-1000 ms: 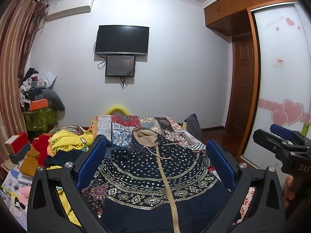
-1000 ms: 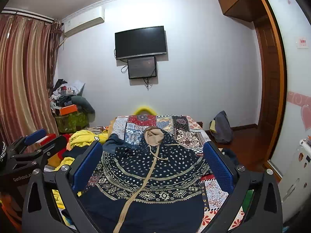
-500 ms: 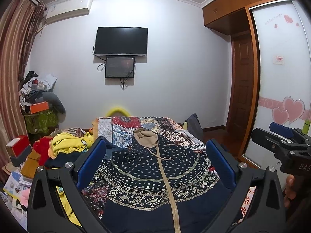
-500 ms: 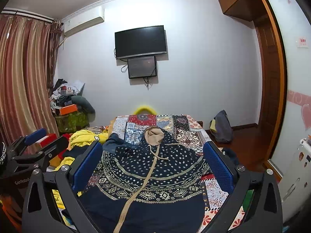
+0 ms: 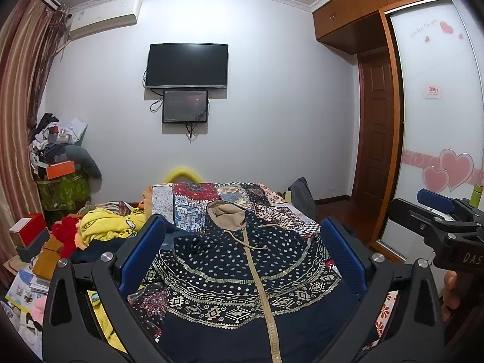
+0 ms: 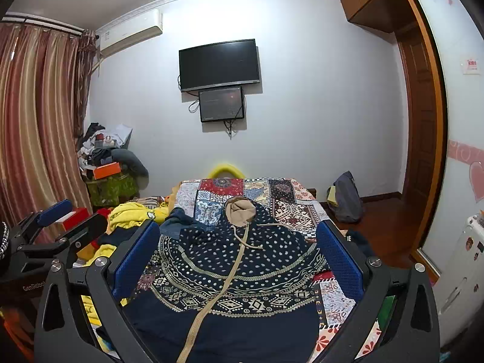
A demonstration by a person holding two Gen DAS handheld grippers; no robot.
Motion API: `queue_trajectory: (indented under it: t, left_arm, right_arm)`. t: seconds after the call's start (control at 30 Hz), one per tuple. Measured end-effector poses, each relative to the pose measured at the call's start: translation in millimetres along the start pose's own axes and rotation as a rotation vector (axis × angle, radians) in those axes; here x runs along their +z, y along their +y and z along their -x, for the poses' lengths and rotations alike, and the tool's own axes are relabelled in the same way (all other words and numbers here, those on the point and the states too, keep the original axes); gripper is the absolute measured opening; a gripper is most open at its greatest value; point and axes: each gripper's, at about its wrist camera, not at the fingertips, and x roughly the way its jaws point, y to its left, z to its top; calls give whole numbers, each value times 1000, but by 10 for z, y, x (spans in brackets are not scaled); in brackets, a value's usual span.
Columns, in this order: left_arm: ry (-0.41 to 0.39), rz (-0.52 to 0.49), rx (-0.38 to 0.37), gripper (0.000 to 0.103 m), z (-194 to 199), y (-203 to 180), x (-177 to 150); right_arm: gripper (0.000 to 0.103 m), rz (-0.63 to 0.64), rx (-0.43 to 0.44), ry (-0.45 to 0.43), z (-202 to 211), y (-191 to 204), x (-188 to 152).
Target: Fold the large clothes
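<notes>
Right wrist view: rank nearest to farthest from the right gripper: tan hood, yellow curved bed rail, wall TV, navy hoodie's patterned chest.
From the right gripper:
1. Navy hoodie's patterned chest, between the open fingers.
2. Tan hood, further up the patchwork bed cover.
3. Yellow curved bed rail, at the bed's far end.
4. Black wall-mounted TV, on the far wall.
</notes>
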Motion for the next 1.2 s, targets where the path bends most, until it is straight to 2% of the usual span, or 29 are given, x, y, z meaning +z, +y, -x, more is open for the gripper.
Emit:
queue_trajectory:
  t: [0.73, 1.2]
  left_arm:
    - [3, 7, 5, 103, -41, 34, 8]
    - [35, 21, 30, 103, -320, 222, -21]
  right_arm:
    - [103, 4, 0, 11, -62, -1, -13]
    - [103, -16, -17, 51, -287, -58, -43]
